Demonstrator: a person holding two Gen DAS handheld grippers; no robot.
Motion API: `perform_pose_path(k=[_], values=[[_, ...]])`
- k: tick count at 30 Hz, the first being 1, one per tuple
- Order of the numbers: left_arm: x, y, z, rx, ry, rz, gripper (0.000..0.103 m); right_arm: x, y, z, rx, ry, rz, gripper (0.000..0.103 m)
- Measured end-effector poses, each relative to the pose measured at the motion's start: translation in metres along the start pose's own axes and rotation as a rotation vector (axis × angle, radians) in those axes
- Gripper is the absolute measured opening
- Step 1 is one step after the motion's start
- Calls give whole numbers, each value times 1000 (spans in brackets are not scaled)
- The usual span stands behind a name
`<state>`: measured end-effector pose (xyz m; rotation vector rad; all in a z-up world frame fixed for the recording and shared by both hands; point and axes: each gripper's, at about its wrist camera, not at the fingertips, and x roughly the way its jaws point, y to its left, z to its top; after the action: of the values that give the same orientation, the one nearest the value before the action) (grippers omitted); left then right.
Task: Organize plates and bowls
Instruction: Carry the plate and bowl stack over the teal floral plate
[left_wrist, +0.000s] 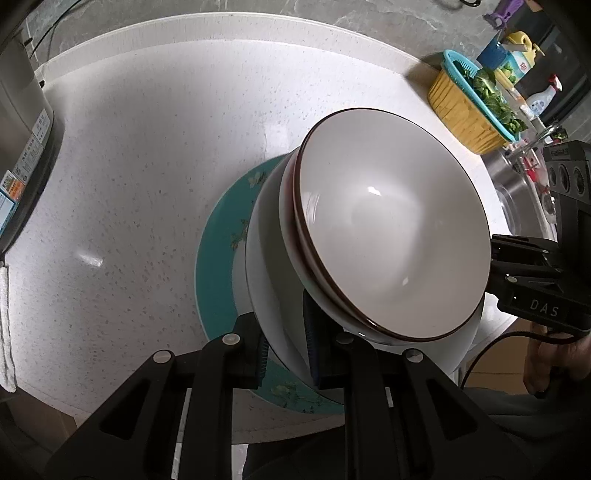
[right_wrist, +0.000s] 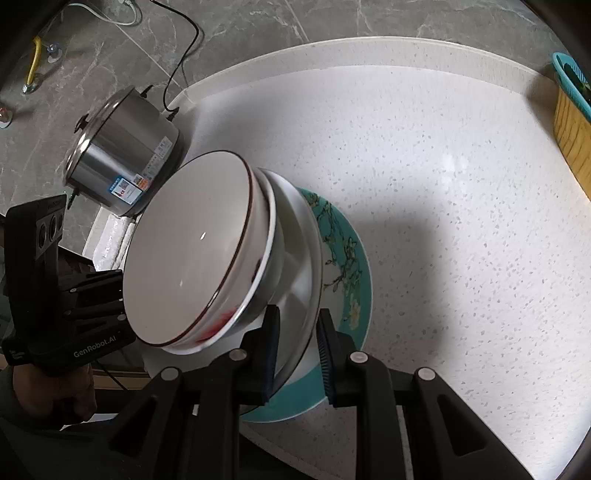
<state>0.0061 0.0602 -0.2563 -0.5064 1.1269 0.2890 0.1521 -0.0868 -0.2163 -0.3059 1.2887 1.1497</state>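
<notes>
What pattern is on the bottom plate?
Teal plate with pale blossoms on branches; clearest in the right wrist view.

My left gripper (left_wrist: 286, 354): matte black plastic linkage arms w/ triangular cut-outs, round silver pivot pins, dark blue ribbed pads (left_wrist: 309, 332) on the fingers. My right gripper (right_wrist: 297, 354): same build, black arms, silver pins, blue ribbed pads (right_wrist: 325, 350). From the side, each unit's a blocky black body w/ round lens ports; one reads "DAS", other "GenRobot.AI". Thin black cable trails off. Bare skin on my hand (right_wrist: 55, 391), dark sleeve.
</notes>
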Motion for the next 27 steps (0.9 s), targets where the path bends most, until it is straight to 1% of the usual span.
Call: perform_pose_path(k=[13, 27], values=[[23, 3, 6, 1, 30, -2, 14, 17, 2, -2, 9, 17, -7, 22], [26, 5, 12, 1, 22, -9, 14, 24, 4, -8, 3, 12, -10, 22]])
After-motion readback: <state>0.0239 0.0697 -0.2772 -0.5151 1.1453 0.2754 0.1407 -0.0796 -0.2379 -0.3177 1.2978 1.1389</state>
